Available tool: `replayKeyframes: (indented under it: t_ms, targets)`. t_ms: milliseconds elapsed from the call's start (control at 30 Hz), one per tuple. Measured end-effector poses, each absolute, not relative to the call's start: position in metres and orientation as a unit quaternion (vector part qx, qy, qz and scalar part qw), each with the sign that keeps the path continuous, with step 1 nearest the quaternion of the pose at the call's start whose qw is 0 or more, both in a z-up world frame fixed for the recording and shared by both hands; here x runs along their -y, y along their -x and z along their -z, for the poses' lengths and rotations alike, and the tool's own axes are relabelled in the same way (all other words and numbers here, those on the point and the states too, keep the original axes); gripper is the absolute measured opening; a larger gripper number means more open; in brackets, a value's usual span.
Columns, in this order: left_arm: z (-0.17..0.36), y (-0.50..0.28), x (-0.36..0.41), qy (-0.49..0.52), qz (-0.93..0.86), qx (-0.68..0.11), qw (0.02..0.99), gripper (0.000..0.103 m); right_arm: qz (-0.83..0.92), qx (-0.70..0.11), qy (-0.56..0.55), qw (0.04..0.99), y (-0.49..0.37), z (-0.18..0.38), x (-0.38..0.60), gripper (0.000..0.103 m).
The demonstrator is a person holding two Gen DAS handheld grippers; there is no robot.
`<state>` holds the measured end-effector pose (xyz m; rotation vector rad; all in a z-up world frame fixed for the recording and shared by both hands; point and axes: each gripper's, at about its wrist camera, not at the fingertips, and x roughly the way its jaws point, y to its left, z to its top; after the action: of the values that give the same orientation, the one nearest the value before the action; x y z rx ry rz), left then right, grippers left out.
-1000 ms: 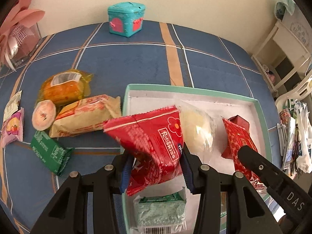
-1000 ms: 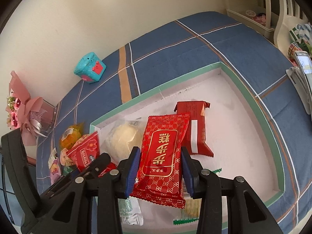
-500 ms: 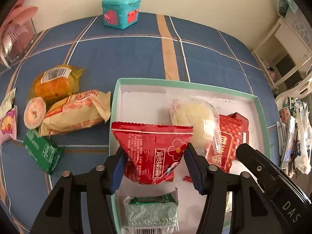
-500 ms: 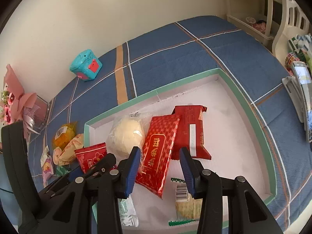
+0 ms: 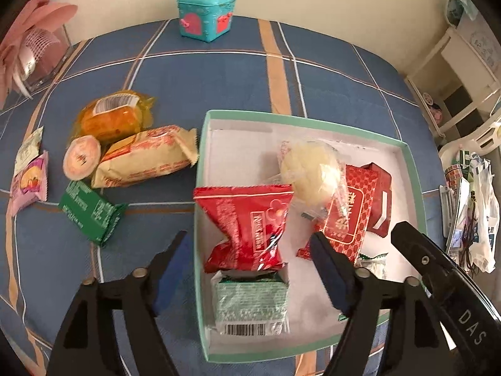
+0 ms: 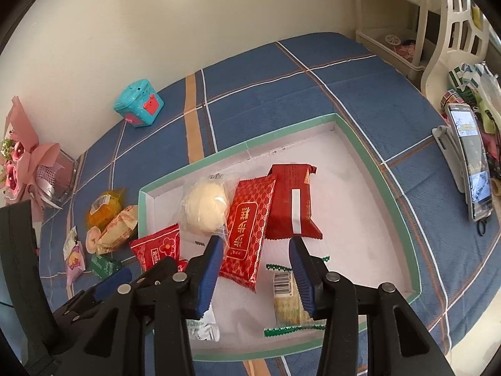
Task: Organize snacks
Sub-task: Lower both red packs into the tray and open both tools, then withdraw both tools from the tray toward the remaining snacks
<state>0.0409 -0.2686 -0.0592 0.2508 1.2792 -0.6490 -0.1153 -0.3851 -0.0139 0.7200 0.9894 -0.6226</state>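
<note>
A green-rimmed white box (image 5: 418,188) (image 6: 369,163) lies on the blue plaid cloth. In it are a red flower packet (image 5: 247,222) (image 6: 158,247), a pale round bun (image 5: 310,169) (image 6: 205,208), a red patterned packet (image 5: 344,216) (image 6: 247,228), a dark red packet (image 6: 291,200) and a green-white packet (image 5: 250,300). My left gripper (image 5: 250,260) is open and empty just above the red flower packet. My right gripper (image 6: 255,269) is open and empty above the red patterned packet.
Left of the box lie an orange packet (image 5: 109,119), a beige packet (image 5: 144,159), a round pink snack (image 5: 82,160), a green packet (image 5: 90,213) and a pink packet (image 5: 28,185). A teal toy box (image 5: 206,14) stands at the back. A phone (image 6: 469,159) is at the right.
Both grippers opened and drew back. The red flower packet and the red patterned packet left the jaws and now lie in the box.
</note>
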Motion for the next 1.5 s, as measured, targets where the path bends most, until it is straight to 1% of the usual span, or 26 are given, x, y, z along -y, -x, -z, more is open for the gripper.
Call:
replayKeyframes:
  t_ms: [100,133,167,233,300,367,400,467,533,667,833,1100,1167,1200,1233,1500]
  targets:
    - [0.056,-0.043,0.260,-0.102,0.290,-0.586,0.749,0.082,0.286,-0.459,-0.328,0.775,0.116,0.012,0.381,0.052]
    - [0.053,-0.044,0.255,-0.097,0.286,-0.583,0.754,0.085,0.286,-0.459,-0.326,0.775,0.116,0.012,0.380,0.052]
    - [0.050,-0.044,0.251,-0.095,0.283,-0.581,0.757,0.093,0.285,-0.460,-0.324,0.776,0.116,0.011,0.378,0.053]
    - [0.045,-0.046,0.242,-0.091,0.273,-0.572,0.768,0.094,0.285,-0.459,-0.321,0.778,0.116,0.010,0.376,0.059]
    - [0.041,-0.050,0.232,-0.082,0.264,-0.567,0.776,0.094,0.286,-0.461,-0.316,0.778,0.115,0.010,0.374,0.061]
    - [0.039,-0.055,0.221,-0.074,0.249,-0.564,0.784,0.094,0.286,-0.465,-0.314,0.777,0.113,0.011,0.372,0.065]
    - [0.038,-0.060,0.213,-0.072,0.233,-0.563,0.790,0.096,0.286,-0.468,-0.312,0.776,0.112,0.012,0.370,0.068]
    - [0.039,-0.068,0.203,-0.073,0.205,-0.561,0.799,0.099,0.285,-0.474,-0.308,0.775,0.109,0.014,0.367,0.071]
    - [0.040,-0.075,0.190,-0.081,0.172,-0.555,0.810,0.099,0.284,-0.478,-0.303,0.774,0.105,0.015,0.363,0.076]
    - [0.040,-0.088,0.170,-0.078,0.144,-0.549,0.820,0.099,0.277,-0.489,-0.287,0.776,0.096,0.017,0.352,0.080]
    - [0.037,-0.099,0.158,-0.075,0.124,-0.542,0.828,0.099,0.269,-0.496,-0.272,0.779,0.083,0.018,0.335,0.090]
    - [0.030,-0.105,0.150,-0.090,0.093,-0.523,0.842,0.099,0.253,-0.505,-0.254,0.785,0.065,0.019,0.312,0.091]
    - [0.031,-0.106,0.148,-0.097,0.077,-0.524,0.843,0.099,0.250,-0.508,-0.248,0.786,0.060,0.020,0.306,0.093]
    - [0.032,-0.106,0.147,-0.104,0.066,-0.526,0.842,0.099,0.250,-0.510,-0.246,0.786,0.059,0.021,0.305,0.100]
    - [0.034,-0.107,0.146,-0.113,0.056,-0.528,0.839,0.099,0.250,-0.512,-0.241,0.786,0.056,0.022,0.301,0.103]
    - [0.046,-0.120,0.127,-0.105,0.054,-0.555,0.823,0.099,0.224,-0.518,-0.223,0.794,0.039,0.030,0.273,0.103]
